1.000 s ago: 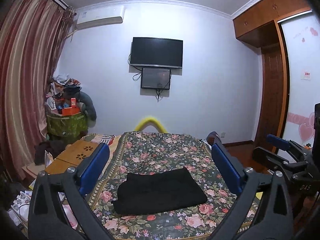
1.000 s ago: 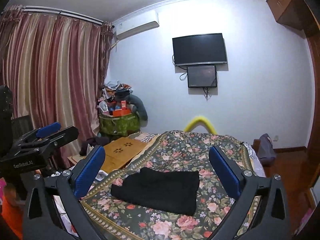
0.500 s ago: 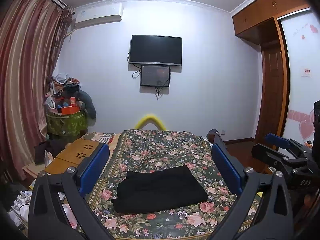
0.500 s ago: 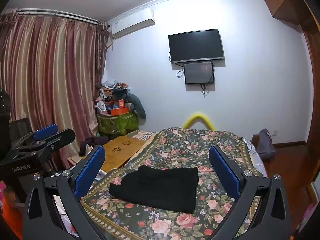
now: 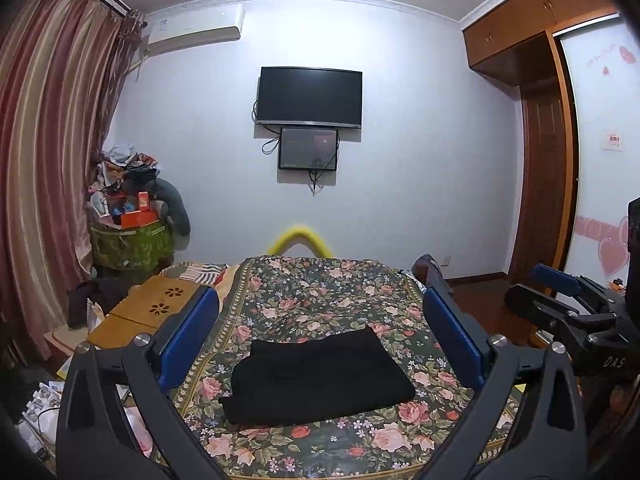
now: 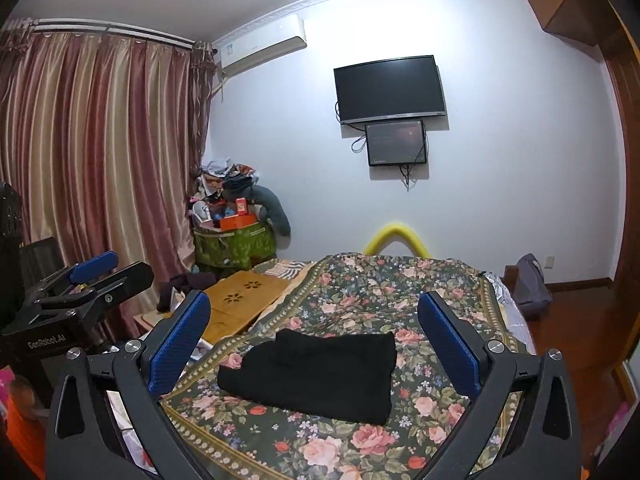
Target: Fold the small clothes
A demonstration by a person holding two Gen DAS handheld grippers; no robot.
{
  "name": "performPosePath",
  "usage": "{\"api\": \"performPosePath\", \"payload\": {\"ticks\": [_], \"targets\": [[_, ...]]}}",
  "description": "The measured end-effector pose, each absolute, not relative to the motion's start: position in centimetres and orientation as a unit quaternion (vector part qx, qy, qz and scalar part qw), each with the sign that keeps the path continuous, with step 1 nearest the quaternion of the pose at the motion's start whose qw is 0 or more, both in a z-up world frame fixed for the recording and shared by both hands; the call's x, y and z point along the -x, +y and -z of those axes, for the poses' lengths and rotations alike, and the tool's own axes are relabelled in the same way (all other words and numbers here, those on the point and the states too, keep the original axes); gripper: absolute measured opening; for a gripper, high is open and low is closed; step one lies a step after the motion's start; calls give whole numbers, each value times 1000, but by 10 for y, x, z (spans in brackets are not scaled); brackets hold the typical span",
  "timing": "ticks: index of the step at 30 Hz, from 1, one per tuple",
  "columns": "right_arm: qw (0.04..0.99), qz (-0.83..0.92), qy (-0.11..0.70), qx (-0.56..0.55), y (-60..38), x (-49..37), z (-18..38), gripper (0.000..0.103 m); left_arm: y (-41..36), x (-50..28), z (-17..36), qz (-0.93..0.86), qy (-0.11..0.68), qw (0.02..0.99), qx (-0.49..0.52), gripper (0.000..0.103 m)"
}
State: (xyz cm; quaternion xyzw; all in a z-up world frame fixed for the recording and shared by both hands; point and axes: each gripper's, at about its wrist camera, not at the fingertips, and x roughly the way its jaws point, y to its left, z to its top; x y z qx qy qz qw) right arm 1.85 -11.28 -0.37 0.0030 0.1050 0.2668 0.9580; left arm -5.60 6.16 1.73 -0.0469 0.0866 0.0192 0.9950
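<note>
On the floral bedspread [image 5: 320,304] lies the black garment [image 5: 316,376], already folded compact. Left gripper [image 5: 320,340] and right gripper [image 6: 316,344] hover above, spread wide, empty — descend level, pinch matching corners, avoid dragging the layers.

A home bedroom.
A bed [image 5: 320,300] under a floral cover, striped curtains [image 6: 100,152], a wall-mounted television [image 5: 309,96], an air conditioner [image 5: 192,28] and a wooden wardrobe [image 5: 532,12].

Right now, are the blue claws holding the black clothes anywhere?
No, nothing is held. The left gripper and right gripper are both wide open in the air, and the folded black garment lies untouched on the flowery bedspread.
</note>
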Motion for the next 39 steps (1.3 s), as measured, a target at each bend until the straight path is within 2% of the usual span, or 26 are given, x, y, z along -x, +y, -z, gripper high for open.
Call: {"api": "performPosePath", "payload": {"ticks": [39], "targets": [[960, -259, 107, -8, -111, -22, 6, 103, 62, 48, -14, -3, 99, 994, 47, 103]]}}
